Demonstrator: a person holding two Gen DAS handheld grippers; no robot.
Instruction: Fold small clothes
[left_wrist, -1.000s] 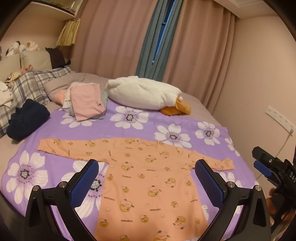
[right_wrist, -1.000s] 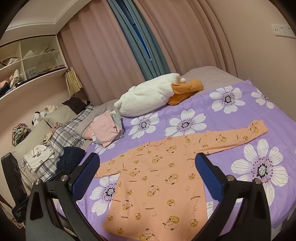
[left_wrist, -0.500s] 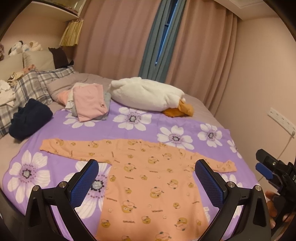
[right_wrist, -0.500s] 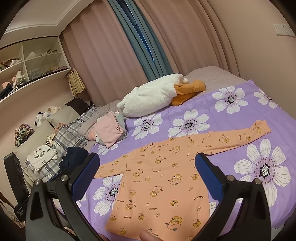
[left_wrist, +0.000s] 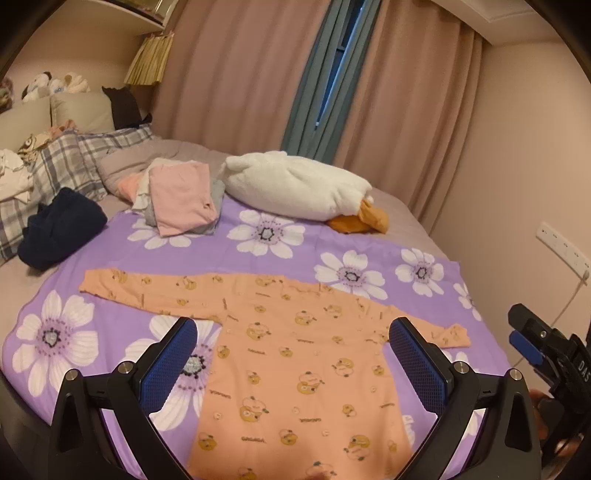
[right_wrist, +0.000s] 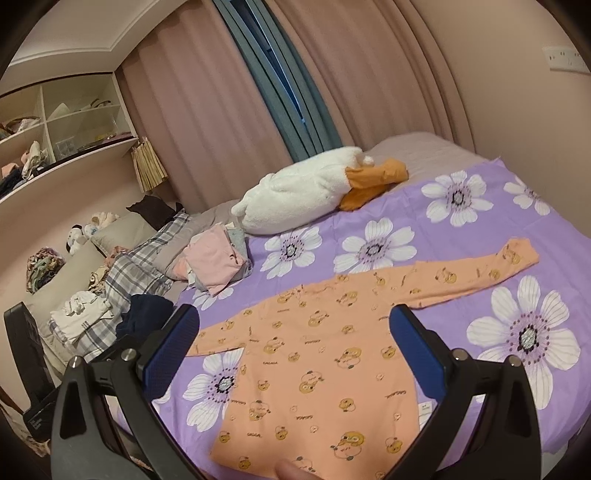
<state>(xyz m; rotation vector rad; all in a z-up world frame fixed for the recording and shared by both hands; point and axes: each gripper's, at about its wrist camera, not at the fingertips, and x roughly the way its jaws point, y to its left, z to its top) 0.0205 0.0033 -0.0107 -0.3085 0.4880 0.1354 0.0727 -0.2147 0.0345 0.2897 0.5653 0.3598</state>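
Fingers of both the left gripper (left_wrist: 293, 354) and right gripper (right_wrist: 295, 350) gape wide, gripping nothing, poised above the orange shirt (left_wrist: 295, 354), which lies flat ahead of and between them on the purple floral blanket (left_wrist: 229, 254). Best start, I judge: pinch one sleeve cuff (right_wrist: 517, 253) beyond the right fingertips and carry it inward without wrinkling.

Left wrist view: looked from above the bed's (left_wrist: 399, 206) foot edge toward the curtains, between the left claw (left_wrist: 293, 363).
Right wrist view: faced leftward toward the shelves.
Shared: orange shirt (left_wrist: 295, 354) (right_wrist: 321, 350), white pillow.
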